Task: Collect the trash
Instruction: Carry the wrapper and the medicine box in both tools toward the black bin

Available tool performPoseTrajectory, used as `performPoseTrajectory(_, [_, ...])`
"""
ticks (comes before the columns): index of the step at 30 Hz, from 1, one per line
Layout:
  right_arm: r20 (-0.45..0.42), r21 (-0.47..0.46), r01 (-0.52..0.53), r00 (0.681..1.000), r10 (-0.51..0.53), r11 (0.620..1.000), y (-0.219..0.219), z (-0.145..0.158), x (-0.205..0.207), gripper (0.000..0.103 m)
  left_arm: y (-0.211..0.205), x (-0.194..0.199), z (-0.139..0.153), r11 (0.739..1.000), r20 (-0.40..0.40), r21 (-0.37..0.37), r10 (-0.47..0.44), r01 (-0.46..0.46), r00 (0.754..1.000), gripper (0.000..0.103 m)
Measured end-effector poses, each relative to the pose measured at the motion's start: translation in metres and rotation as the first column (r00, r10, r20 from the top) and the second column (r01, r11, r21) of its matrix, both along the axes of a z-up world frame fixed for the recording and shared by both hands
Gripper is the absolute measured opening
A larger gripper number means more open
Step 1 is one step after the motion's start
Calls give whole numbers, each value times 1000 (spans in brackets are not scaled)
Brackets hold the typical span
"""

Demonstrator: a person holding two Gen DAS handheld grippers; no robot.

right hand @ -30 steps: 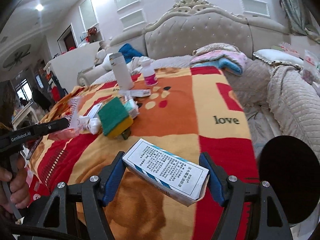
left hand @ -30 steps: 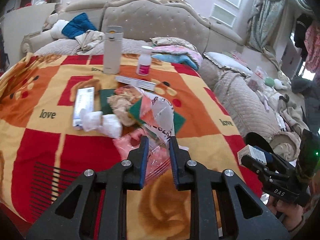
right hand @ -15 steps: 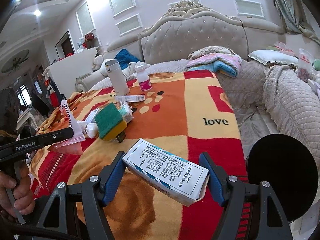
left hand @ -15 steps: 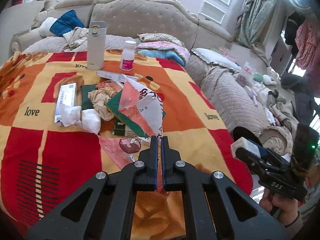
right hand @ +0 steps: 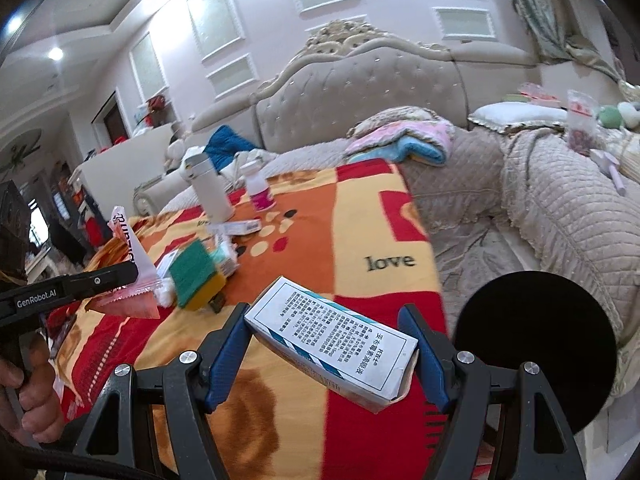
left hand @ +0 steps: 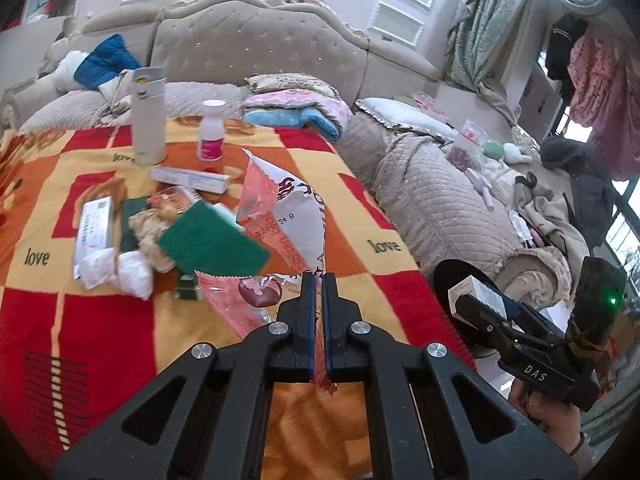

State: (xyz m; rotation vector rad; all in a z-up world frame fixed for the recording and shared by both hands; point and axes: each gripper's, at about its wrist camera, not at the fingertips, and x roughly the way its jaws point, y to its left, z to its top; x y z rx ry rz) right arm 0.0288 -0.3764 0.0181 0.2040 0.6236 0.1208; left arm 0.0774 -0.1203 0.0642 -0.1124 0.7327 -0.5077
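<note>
My left gripper (left hand: 318,280) is shut on a pink and white plastic wrapper (left hand: 284,216), which stands up above the blanket. The same wrapper (right hand: 130,248) shows in the right wrist view, pinched in the left gripper (right hand: 134,272). My right gripper (right hand: 332,344) is shut on a white and blue medicine box (right hand: 332,340), held flat across its blue pads over the blanket's near edge. That box (left hand: 478,292) also appears at the right of the left wrist view. A litter pile lies on the blanket: a green sponge (left hand: 212,240), crumpled white tissue (left hand: 116,272) and a flat white box (left hand: 94,224).
A red, orange and yellow blanket (left hand: 48,208) covers the table. A beige flask (left hand: 149,116), a small white bottle (left hand: 211,136) and a long box (left hand: 192,178) stand at its far side. A black round bin (right hand: 536,344) is at the right. A quilted sofa (left hand: 432,192) lies beyond.
The left gripper's jaws closed on the pink wrapper and lifted it off the pile, drawing back. The right gripper kept its hold on the box and shifted slightly.
</note>
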Motion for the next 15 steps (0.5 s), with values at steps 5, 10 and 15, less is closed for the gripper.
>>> performPoseTrajectory(5, [10, 14, 48, 999, -48, 999, -18, 4, -7, 72, -22, 1, 0, 1000, 1, 10, -29, 29, 1000, 0])
performPoseTrajectory(10, [24, 21, 102, 994, -102, 995, -38, 7, -18, 72, -48, 1, -6, 998, -2, 39, -57, 57, 998, 0])
performPoseTrajectory(15, [32, 7, 159, 987, -159, 987, -57, 8, -25, 72, -69, 5, -13, 996, -13, 42, -81, 81, 997, 0])
